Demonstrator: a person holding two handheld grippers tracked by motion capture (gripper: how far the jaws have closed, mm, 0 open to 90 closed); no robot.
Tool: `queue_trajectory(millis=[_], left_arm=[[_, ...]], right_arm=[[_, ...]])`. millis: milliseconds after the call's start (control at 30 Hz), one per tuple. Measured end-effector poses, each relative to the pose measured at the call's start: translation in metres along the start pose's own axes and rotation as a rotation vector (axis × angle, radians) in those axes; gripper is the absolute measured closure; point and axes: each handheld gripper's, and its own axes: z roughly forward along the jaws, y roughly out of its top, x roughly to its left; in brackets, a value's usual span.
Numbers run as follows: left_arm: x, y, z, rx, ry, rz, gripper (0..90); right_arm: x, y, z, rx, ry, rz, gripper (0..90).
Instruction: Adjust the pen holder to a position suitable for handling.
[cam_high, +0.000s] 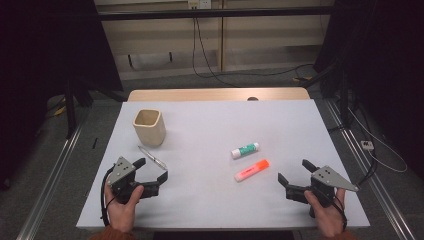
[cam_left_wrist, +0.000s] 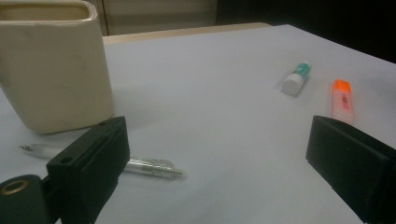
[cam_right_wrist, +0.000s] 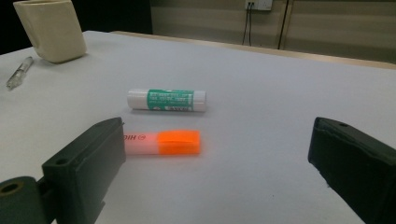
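Pen (cam_high: 152, 156) flat beside left gripper (cam_high: 156, 169), tip toward cup (cam_high: 149, 127).

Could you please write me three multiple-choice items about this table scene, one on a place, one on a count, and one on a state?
1. Where does the clear pen lie?
A. inside the cup
B. on the table in front of the beige cup
C. beside the right gripper

2. How many loose writing or craft items lie on the table?
A. one
B. three
C. five

3. How do the left gripper's jaws stand?
A. open and empty
B. shut on the pen
C. shut on the cup

Answers: 1 B, the pen rests just below the cup; 2 B, pen, glue stick, orange highlighter; 3 A, nothing sits between them.
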Motion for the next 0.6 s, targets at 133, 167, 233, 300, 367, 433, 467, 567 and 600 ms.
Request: queue_trajectory(millis=[133, 167, 233, 300, 367, 433, 467, 567, 600], left_arm=[[0.002, 0.002, 0.003, 0.002, -0.002, -0.003, 6.0], [0.002, 0.002, 0.004, 0.002, -0.002, -0.01, 5.8], [0.004, 0.003, 0.005, 0.005, -0.006, -0.032, 5.6], [0.005, 0.004, 0.006, 0.003, 0.001, -0.034, 5.6], [0.007, 0.006, 0.006, 0.0, 0.013, -0.056, 5.5], [0.01, 0.012, 0.008, -0.006, 0.007, -0.054, 5.3], [0.01, 0.012, 0.008, -0.006, 0.007, -0.054, 5.3], [0.012, 0.019, 0.01, 0.001, 0.0, -0.028, 5.3], [0.012, 0.022, 0.011, 0.011, -0.001, -0.019, 5.2]], right_arm=[[0.0, 0.0, 0.0, -0.002, 0.002, -0.001, 3.7], [0.0, 0.0, 0.0, 0.001, 0.004, -0.001, 3.6], [0.0, 0.0, 0.0, 0.0, 0.006, 0.0, 3.4], [0.0, 0.0, 0.001, 0.001, 0.009, 0.002, 3.4], [0.001, 0.0, 0.001, 0.003, 0.012, 0.0, 3.4], [0.001, 0.0, 0.001, 0.004, 0.014, -0.002, 3.4], [0.001, 0.0, 0.001, 0.004, 0.014, -0.002, 3.4], [0.0, 0.0, 0.001, 0.005, 0.011, 0.003, 3.4], [0.0, 0.0, 0.001, 0.005, 0.013, 0.004, 3.4]])
